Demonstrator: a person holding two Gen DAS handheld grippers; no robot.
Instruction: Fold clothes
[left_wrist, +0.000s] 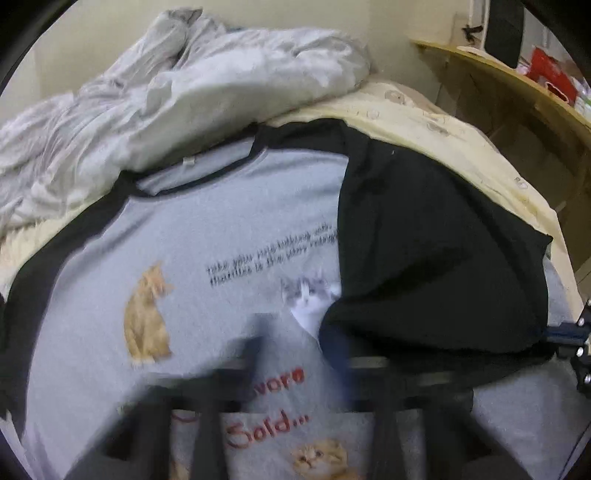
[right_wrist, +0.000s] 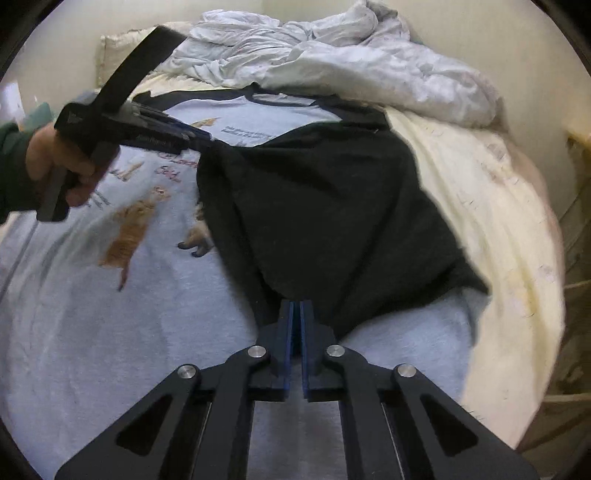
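lying flat on the bed (right_wrist: 480, 192), your grey t-shirt (left_wrist: 207, 229) runs collar-away, hem toward you.
black raglan sleeve (right_wrist: 314, 206) is folded in across the chest, covering part of the cat prints and red lettering. your right gripper (right_wrist: 296, 314) is pinched tight on that sleeve's edge. your left gripper (left_wrist: 303, 354) hovers blurred over the print; i can't tell its gap. rumpled duvet (left_wrist: 184, 92) sits beyond the collar.

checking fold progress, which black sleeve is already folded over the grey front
The right black sleeve, lying across the grey shirt front beside the grey-and-white cat print. The left black sleeve lies out at the shirt's edge.
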